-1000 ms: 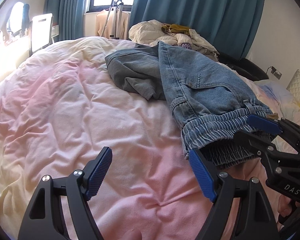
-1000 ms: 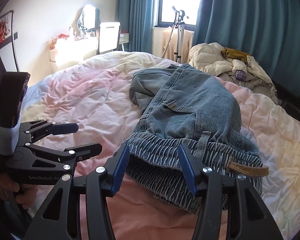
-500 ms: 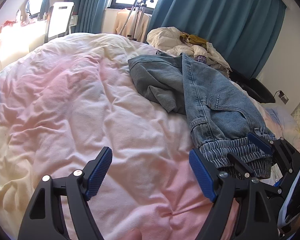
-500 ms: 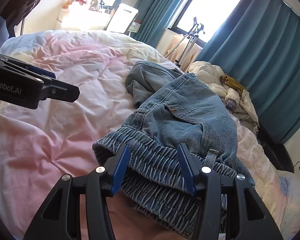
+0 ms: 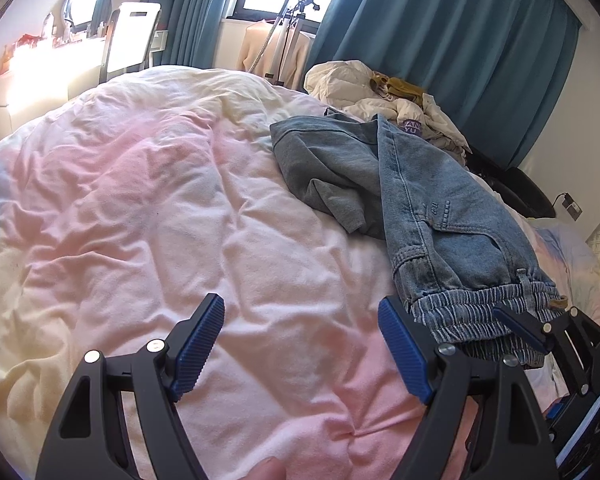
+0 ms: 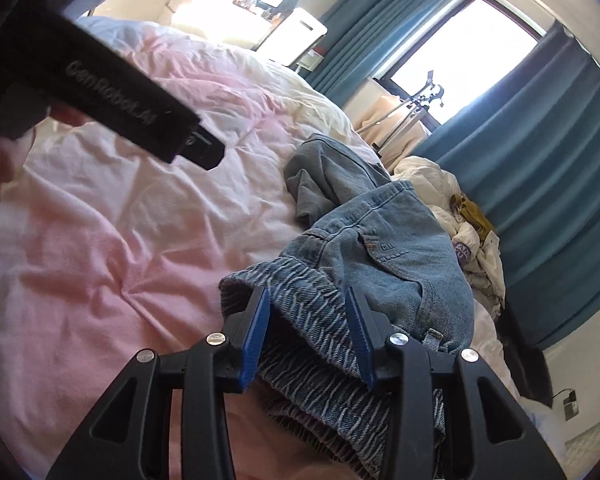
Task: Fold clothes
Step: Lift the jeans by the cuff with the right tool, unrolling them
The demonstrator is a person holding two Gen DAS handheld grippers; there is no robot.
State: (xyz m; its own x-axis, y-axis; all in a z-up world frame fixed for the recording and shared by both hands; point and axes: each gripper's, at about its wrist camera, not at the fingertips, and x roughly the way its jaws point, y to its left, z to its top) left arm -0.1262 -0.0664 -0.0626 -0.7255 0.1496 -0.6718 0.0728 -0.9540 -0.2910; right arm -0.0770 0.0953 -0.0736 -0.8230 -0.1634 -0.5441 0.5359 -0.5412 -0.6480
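Note:
Blue jeans (image 5: pixel 440 216) lie on the pink and cream duvet (image 5: pixel 160 208), their elastic waistband (image 5: pixel 484 316) nearest me. My left gripper (image 5: pixel 302 344) is open and empty over bare duvet, just left of the waistband. In the right wrist view my right gripper (image 6: pixel 308 336) has its jaws partly closed around the gathered waistband (image 6: pixel 312 320) of the jeans (image 6: pixel 380 248) and holds it up off the bed. The right gripper also shows in the left wrist view (image 5: pixel 540 328). The left gripper's body (image 6: pixel 120 100) crosses the upper left of the right wrist view.
A heap of cream and yellow clothes (image 5: pixel 384 92) lies at the far side of the bed. Teal curtains (image 5: pixel 440 40), a window and a garment steamer stand (image 5: pixel 288 32) are behind. A white chair (image 5: pixel 130 40) and dresser stand at the left.
My right gripper has lifted and tilted with the waistband, pulling the jeans towards me. My left gripper has drawn back and left, away from the waistband.

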